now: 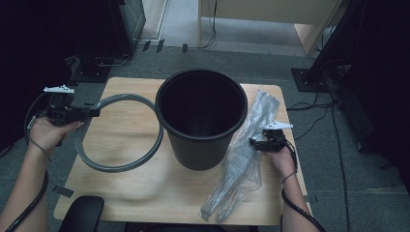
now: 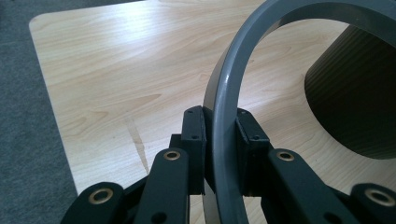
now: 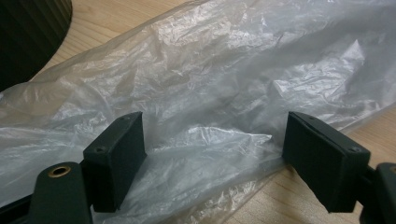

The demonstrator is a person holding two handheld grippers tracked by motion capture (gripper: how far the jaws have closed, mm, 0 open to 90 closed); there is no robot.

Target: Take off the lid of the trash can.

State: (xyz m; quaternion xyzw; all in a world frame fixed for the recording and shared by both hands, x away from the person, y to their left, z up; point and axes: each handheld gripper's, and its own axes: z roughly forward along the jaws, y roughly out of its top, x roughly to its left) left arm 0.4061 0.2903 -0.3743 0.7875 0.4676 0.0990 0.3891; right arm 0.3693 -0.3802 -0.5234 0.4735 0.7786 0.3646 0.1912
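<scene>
Two grippers are at work, and I begin at the jaws. The left gripper (image 2: 219,149) has its jaws clenched on the grey ring (image 2: 229,93); the ring's band runs upright between the two pads, so I hold it on its edge. In the high view the left gripper (image 1: 92,112) grips the ring (image 1: 118,166) at its left part, while the far side of the ring is touching or almost touching the black bin (image 1: 200,118); I cannot tell whether its lower arc rests on the bench (image 1: 145,188). The right gripper (image 3: 212,154) has its jaws spread wide, one pad on each side of a fold of the clear plastic bag (image 3: 224,79), not yet pressing it. The bag (image 1: 241,159) lies flat and long on the bench, just to the right of the bin, and the right gripper (image 1: 256,143) is over its middle.

I judge that the step in hand is to take up the bag, in order to line the bin and later fix it with the ring. The next move calls for closing the right jaws on a good fold, since the film is thin and slippery, and then lifting toward the bin's mouth.

About the container: the bin stands upright at the middle of the bench, and its inside looks empty, as far as the dark interior lets me see.
</scene>
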